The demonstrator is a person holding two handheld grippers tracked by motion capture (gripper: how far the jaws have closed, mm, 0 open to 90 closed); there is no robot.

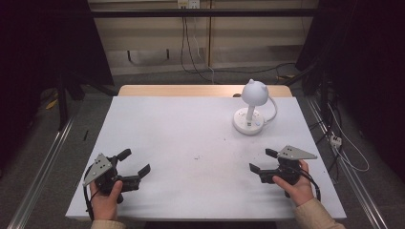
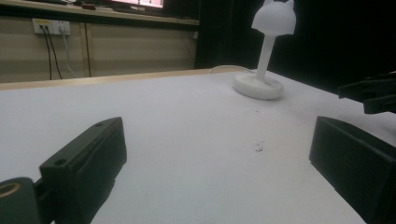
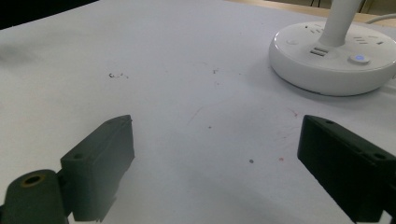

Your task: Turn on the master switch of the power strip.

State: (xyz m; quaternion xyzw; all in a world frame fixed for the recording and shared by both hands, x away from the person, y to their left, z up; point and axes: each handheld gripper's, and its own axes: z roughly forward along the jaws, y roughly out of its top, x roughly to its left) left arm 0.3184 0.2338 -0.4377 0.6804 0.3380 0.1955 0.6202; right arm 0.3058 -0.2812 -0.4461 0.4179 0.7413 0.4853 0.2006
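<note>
A: Anything holding anything here?

B: No containers on the surface (image 1: pixel 191 143). The nearest thing to one is the lamp (image 1: pixel 251 107), a white lamp with a round flat base, a thin straight stem and a rounded head with two small ear-like bumps. Its base carries socket slots and a small lit button, seen close in the right gripper view (image 3: pixel 334 56).

A: Where does the lamp stand?

B: On the far right part of the surface, beyond the right gripper (image 1: pixel 260 161) and well apart from the left gripper (image 1: pixel 136 162). A white cord curves off behind it.

A: And the grippers?

B: Both have their jaws spread wide and hold nothing. Each is low over the near edge of the surface, held in one hand, the left at the near left, the right at the near right. In the left gripper view the lamp (image 2: pixel 266 51) stands far ahead, to the right.

A: Materials?

B: The jaws are matte black, blocky, with small screw holes. The surface is flat and pale, with a few dark specks and faint reddish marks. The lamp looks like smooth plastic.
</note>
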